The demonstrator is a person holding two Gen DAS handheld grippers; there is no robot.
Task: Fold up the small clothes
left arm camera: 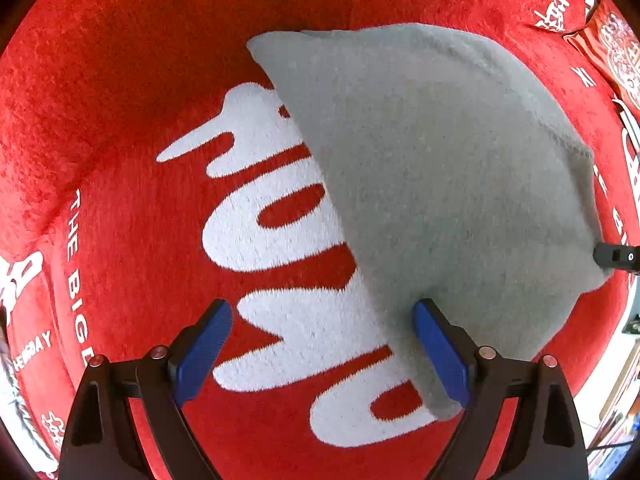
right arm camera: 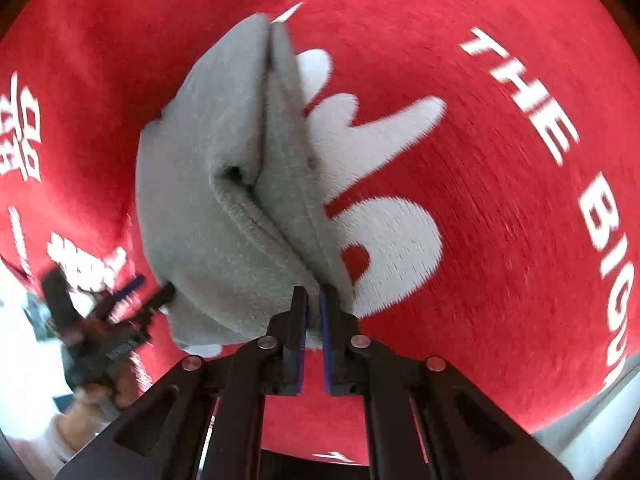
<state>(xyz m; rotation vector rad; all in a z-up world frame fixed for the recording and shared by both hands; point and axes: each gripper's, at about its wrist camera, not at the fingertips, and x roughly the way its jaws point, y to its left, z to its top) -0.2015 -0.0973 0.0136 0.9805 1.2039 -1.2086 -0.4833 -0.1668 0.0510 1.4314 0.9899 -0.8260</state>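
Red blanket (left arm camera: 120, 80) reads "THE BIG"; right gripper (right arm camera: 313, 300) pinches grey garment (right arm camera: 224, 200).

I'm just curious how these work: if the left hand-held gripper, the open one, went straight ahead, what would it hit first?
Probably the red blanket with its white lettering; the left hand-held gripper points at it. The grey garment's edge already lies by its right finger. Depth is uncertain.

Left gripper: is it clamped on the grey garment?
No. The left gripper has its jaws wide apart, with only the grey garment edge draped over one blue finger pad.
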